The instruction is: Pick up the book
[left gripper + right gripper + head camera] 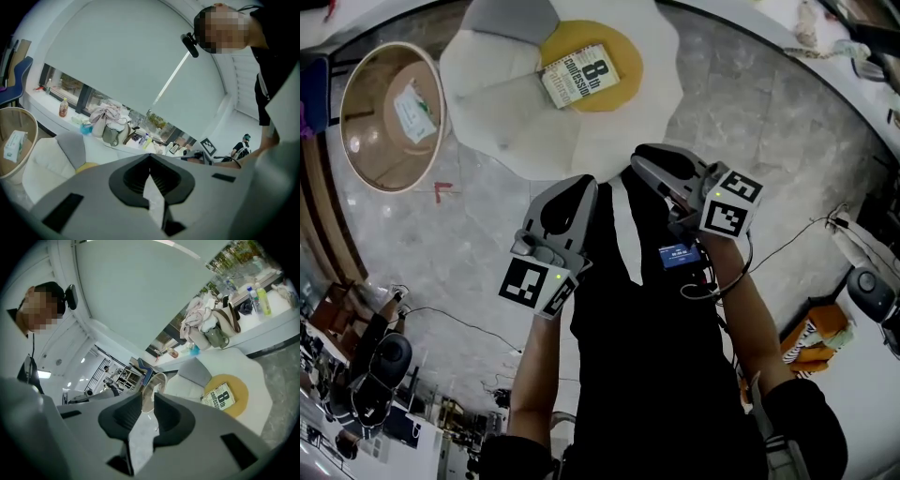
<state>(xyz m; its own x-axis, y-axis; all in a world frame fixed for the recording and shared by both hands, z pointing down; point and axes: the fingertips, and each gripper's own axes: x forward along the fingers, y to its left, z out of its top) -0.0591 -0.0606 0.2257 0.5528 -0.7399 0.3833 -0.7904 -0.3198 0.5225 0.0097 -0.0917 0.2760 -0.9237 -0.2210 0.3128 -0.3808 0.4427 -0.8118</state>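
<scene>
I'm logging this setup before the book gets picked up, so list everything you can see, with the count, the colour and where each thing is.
book: one, white cover with dark print, lying on the seat's yellow centre
seat: one, white, egg-shaped, yellow round middle, on the floor ahead
cushion: one, grey, on the seat's far edge
basket: one, beige, round, on the floor left of the seat
packet: one, white and green, inside the basket
floor mark: one, red, near the basket
bag: one, grey-green, on the white ledge behind the seat
left tool: one, grey, jaws together, empty
right tool: one, grey, jaws slightly apart, nothing between
</scene>
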